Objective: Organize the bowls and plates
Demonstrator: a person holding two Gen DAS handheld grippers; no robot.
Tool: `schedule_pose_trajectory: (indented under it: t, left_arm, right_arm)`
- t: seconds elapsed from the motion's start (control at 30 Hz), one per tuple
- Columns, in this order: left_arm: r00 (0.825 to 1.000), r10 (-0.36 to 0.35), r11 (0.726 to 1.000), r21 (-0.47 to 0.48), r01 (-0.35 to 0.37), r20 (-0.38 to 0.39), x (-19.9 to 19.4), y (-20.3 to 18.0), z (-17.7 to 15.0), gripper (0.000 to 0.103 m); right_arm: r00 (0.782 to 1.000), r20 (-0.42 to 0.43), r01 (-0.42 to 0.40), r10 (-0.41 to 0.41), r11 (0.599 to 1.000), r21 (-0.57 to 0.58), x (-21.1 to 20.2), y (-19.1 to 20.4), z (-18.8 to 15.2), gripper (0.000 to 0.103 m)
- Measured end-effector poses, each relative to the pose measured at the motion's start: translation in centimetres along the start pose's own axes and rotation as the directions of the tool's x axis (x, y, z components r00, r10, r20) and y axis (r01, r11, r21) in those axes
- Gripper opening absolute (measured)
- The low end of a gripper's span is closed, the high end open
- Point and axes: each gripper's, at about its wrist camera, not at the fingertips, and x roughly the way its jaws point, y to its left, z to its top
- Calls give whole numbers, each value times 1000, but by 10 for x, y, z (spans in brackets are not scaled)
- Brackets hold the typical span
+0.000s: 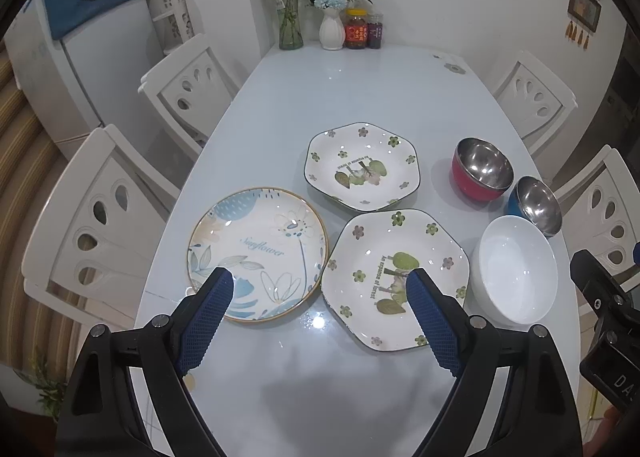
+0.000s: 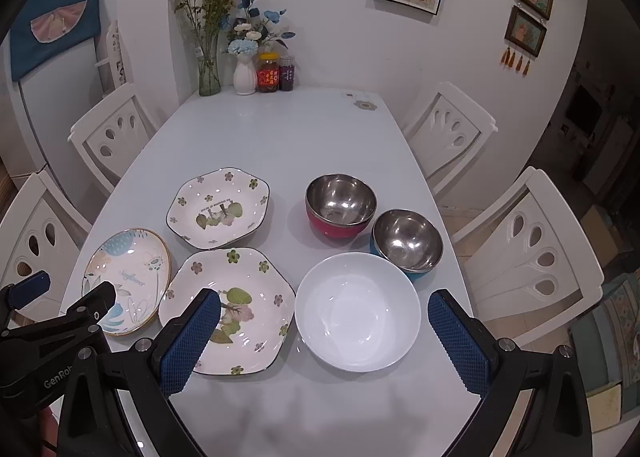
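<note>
**Both tongs spread, nothing gripped**

Your left gripper (image 1: 320, 293) and right gripper (image 2: 324, 321) hover spread and empty above the table (image 2: 280, 129). 3 plates lie from 9 to 12 o'clock, led by the near floral plate (image 2: 240, 321); the white bowl (image 2: 358, 311) sits at 12, with 2 steel bowls at 1. Pinching a glazed rim off-centre could let it slip and chip.

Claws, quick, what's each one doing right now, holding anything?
Left claw: open, holding nothing, above the table.
Right claw: open, holding nothing, above the white bowl.
</note>
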Motion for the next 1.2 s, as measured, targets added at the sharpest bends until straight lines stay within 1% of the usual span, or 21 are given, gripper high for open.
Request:
schedule_pose_trajectory:
  t: [0.47, 0.57, 0.67, 0.73, 0.83, 0.93, 1.1, 1.2]
  left_arm:
    - [1000, 4, 1000, -3, -4, 7, -3, 1, -1, 88]
    - [1000, 11, 1000, -1, -11, 23, -6, 3, 0, 88]
    - [997, 24, 1000, -18, -23, 67, -14, 16, 2, 88]
    - [996, 32, 999, -29, -29, 84, -18, 24, 4, 88]
    - [995, 10, 999, -47, -5, 100, -22, 35, 5, 88]
    - [994, -8, 997, -69, 16, 110, -25, 44, 3, 88]
    - [990, -4, 997, -75, 15, 140, -33, 59, -4, 88]
    - [992, -34, 995, -87, 45, 125, -30, 73, -9, 96]
  right_arm:
    - [1000, 5, -2, 2, 1000, 2, -2, -1, -2, 103]
    - [1000, 8, 3, -3, 1000, -1, -2, -1, -2, 103]
    - [999, 21, 24, -24, 1000, -7, -6, -4, -3, 103]
    - [999, 23, 23, -23, 1000, 3, -7, -8, -4, 103]
    - [1000, 14, 11, -11, 1000, 20, -7, -12, -5, 103]
    - [1000, 7, 7, -7, 1000, 12, -6, -8, -7, 103]
    - [999, 14, -28, 29, 1000, -11, -8, 5, -11, 103]
    - [998, 5, -60, 60, 998, -17, -4, 16, -13, 103]
